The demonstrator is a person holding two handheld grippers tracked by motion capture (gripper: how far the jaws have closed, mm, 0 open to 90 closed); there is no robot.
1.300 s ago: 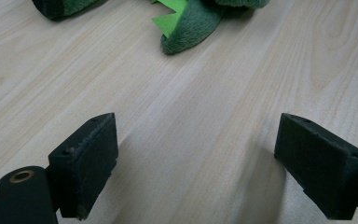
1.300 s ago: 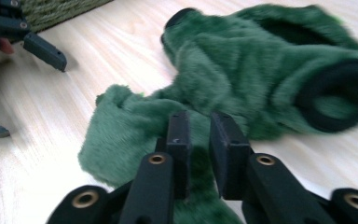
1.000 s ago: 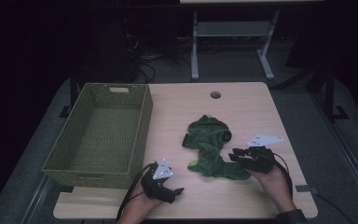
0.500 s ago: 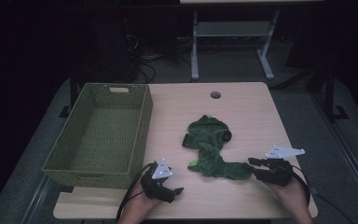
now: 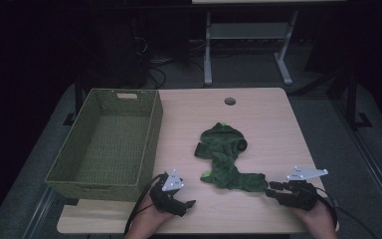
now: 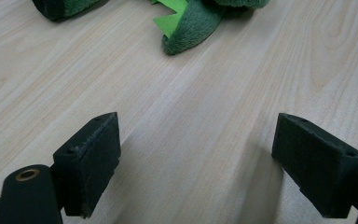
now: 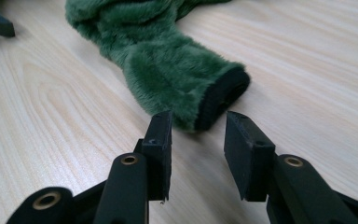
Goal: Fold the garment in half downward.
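Note:
A dark green plush garment point(image 5: 226, 159) lies crumpled on the wooden table point(image 5: 268, 114), with one sleeve stretched toward the near right. In the right gripper view the sleeve's cuff point(image 7: 214, 93) lies just ahead of my right gripper point(image 7: 198, 135). Its jaws have just been opening and stand apart with nothing between them. In the high view my right gripper point(image 5: 271, 189) sits at the sleeve's end. My left gripper point(image 5: 186, 204) rests near the front edge, left of the garment. Its jaws point(image 6: 196, 158) are wide open over bare wood, with the garment's edge point(image 6: 191, 23) farther ahead.
A green woven basket point(image 5: 99, 189) stands on the table's left side. A round cable hole point(image 5: 230, 101) sits near the far edge. Bare wood lies between the grippers and right of the garment. Beyond the table the floor is dark, with a metal stand.
My right gripper has moved right and toward the near edge. The sleeve now lies drawn out to the right, and the jaws stand off its cuff. The left gripper has kept still.

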